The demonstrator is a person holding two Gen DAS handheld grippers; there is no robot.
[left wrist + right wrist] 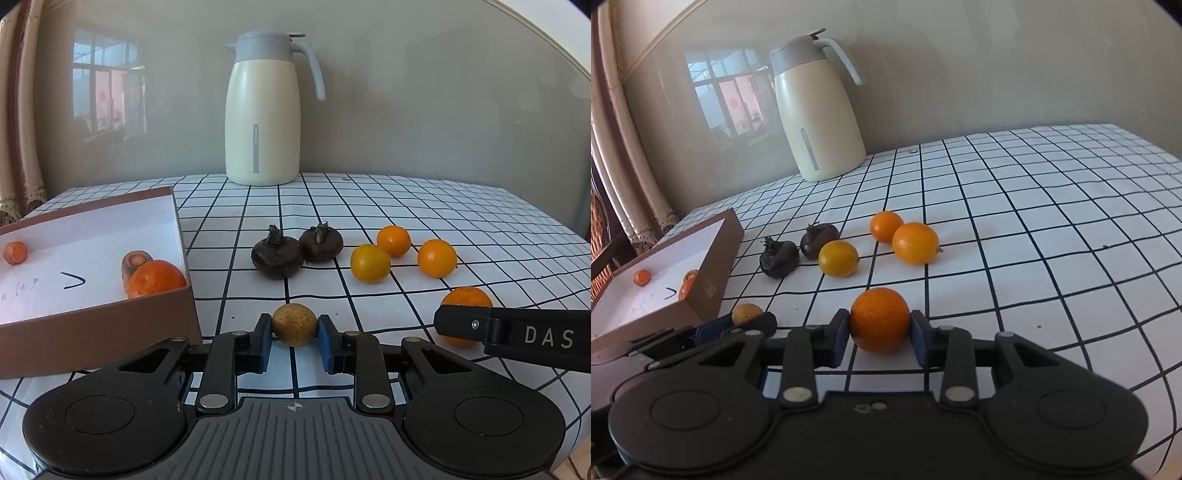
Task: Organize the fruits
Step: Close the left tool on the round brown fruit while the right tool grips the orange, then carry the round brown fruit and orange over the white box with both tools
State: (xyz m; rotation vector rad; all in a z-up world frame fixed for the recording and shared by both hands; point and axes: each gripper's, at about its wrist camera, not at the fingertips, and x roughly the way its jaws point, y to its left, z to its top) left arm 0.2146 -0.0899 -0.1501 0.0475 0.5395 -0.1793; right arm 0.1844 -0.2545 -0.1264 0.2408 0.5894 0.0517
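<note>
Blue-padded fingers (264, 341) of my left gripper (294, 341) squeezed a small yellow-brown fruit (294, 324) low in the middle of the frame, beside the brown box (110, 325). My right gripper (880, 338) pinched an orange (879, 319) over the checked bench (1052, 229).

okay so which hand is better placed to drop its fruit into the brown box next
Left. The left gripper holds the small yellowish fruit right beside the brown box. The right gripper, clamped on the orange, sits farther from it, with the left gripper between.
</note>
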